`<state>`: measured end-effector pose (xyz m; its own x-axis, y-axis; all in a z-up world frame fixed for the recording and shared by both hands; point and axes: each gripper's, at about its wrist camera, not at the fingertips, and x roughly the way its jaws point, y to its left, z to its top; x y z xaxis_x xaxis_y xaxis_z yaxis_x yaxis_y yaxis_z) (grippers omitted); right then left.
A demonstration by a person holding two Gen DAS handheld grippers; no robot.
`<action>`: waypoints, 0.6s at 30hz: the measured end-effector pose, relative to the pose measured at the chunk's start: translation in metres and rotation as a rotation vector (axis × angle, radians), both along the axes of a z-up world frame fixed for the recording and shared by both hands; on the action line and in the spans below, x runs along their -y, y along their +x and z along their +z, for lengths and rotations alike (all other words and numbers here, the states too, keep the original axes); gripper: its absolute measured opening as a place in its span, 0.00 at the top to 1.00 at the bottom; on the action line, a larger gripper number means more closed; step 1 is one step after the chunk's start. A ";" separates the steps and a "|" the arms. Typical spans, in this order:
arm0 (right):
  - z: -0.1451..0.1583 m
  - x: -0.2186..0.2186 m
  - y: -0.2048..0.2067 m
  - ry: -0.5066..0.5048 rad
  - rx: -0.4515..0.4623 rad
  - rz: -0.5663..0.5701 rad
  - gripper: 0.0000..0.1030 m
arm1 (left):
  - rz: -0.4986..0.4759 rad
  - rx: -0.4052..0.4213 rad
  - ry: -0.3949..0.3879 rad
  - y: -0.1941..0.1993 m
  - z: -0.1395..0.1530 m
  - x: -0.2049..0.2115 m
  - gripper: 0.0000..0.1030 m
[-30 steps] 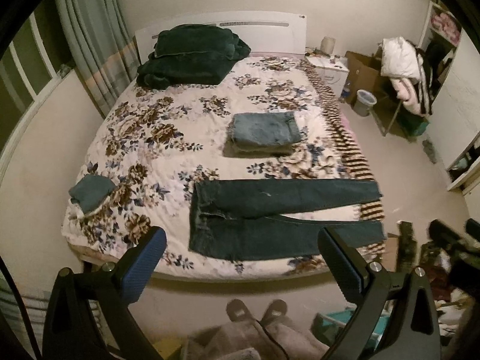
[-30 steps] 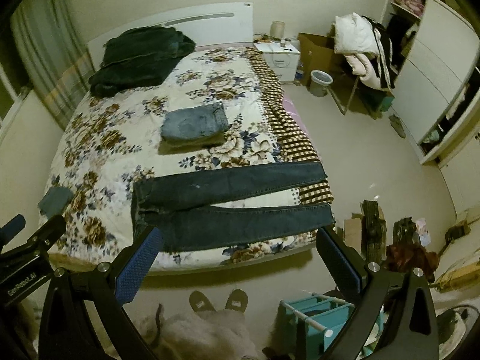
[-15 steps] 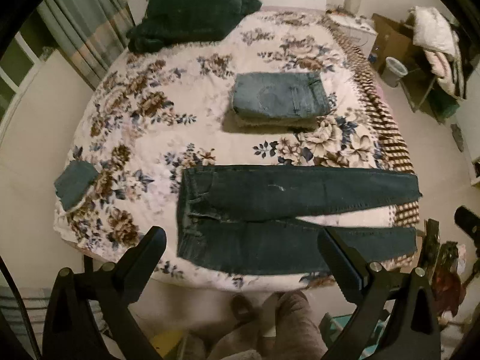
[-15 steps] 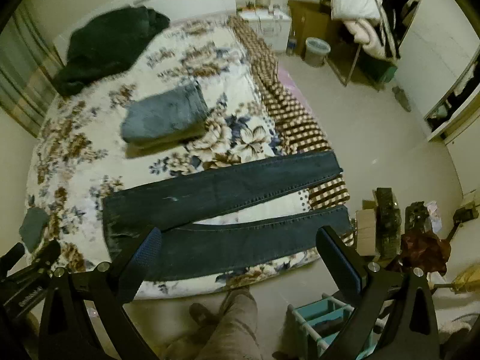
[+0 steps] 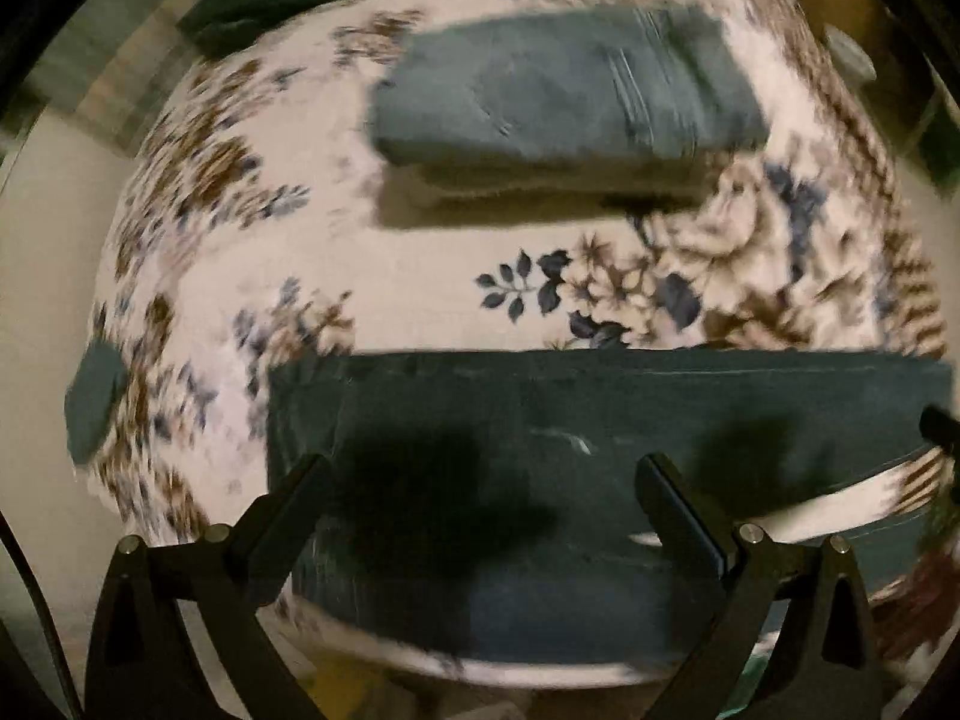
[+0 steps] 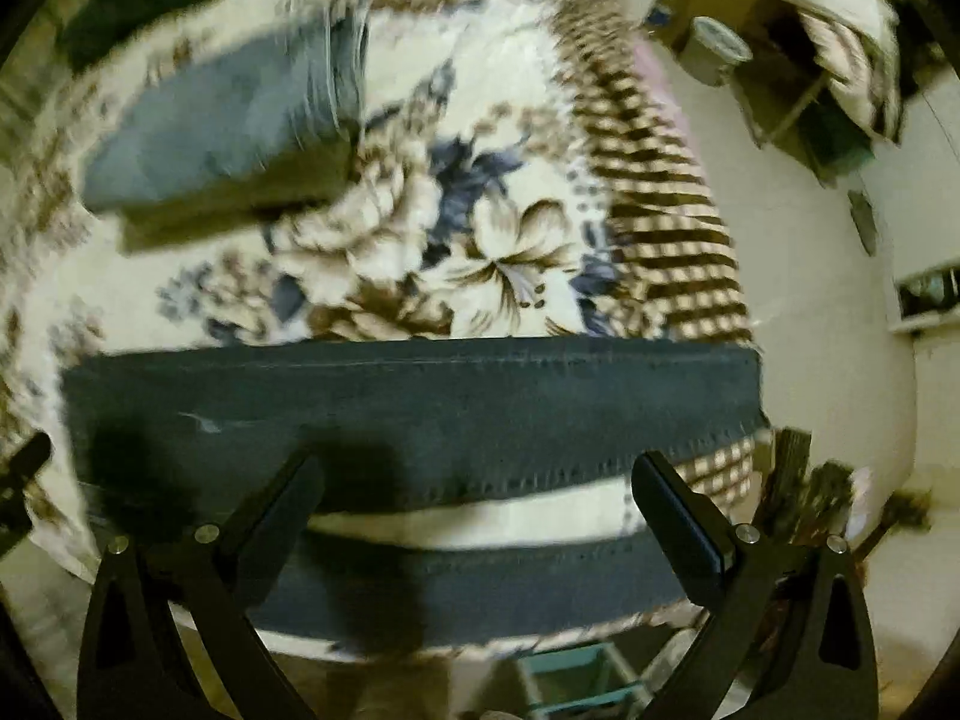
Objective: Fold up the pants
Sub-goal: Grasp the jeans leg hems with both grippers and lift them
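Dark blue pants (image 5: 540,420) lie flat along the near edge of a floral bedspread (image 5: 450,300), waist to the left, both legs running right. My left gripper (image 5: 480,498) is open and empty, close above the waist and upper legs. My right gripper (image 6: 480,498) is open and empty, above the lower legs (image 6: 420,402), where a strip of bedspread shows between the two legs. Both views are motion-blurred.
A folded stack of light blue jeans (image 5: 564,90) sits further back on the bed; it also shows in the right wrist view (image 6: 222,114). A small folded cloth (image 5: 93,396) lies at the left bed edge. A checkered sheet edge (image 6: 666,210), floor, bin (image 6: 717,48) and clutter are on the right.
Both grippers have dropped down and moved in toward the bed. The pants now fill the lower half of each view. Jaws stay open.
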<state>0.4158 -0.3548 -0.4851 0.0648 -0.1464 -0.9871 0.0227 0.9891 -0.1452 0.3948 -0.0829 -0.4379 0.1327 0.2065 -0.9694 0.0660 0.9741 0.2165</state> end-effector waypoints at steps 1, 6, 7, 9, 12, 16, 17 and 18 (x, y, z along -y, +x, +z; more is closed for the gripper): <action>-0.027 -0.002 0.012 -0.023 -0.031 0.040 0.00 | -0.040 -0.013 0.018 0.009 -0.018 0.004 0.00; -0.132 -0.025 0.029 -0.180 -0.211 0.307 0.00 | -0.273 -0.087 0.114 0.041 -0.114 0.023 0.00; -0.152 -0.025 0.027 -0.230 -0.261 0.371 0.00 | -0.330 -0.110 0.139 0.044 -0.129 0.029 0.00; -0.180 -0.026 0.022 -0.297 -0.323 0.474 0.00 | -0.448 -0.138 0.190 0.045 -0.154 0.041 0.00; -0.209 -0.020 0.017 -0.320 -0.399 0.583 0.00 | -0.574 -0.168 0.231 0.046 -0.178 0.054 0.00; -0.223 -0.014 0.021 -0.210 -0.448 0.613 0.18 | -0.618 -0.211 0.088 0.051 -0.185 0.056 0.50; -0.223 -0.015 0.020 -0.154 -0.461 0.611 0.38 | -0.602 -0.239 0.010 0.052 -0.184 0.055 0.63; -0.221 -0.015 0.018 -0.128 -0.463 0.603 0.56 | -0.610 -0.238 -0.023 0.050 -0.181 0.056 0.74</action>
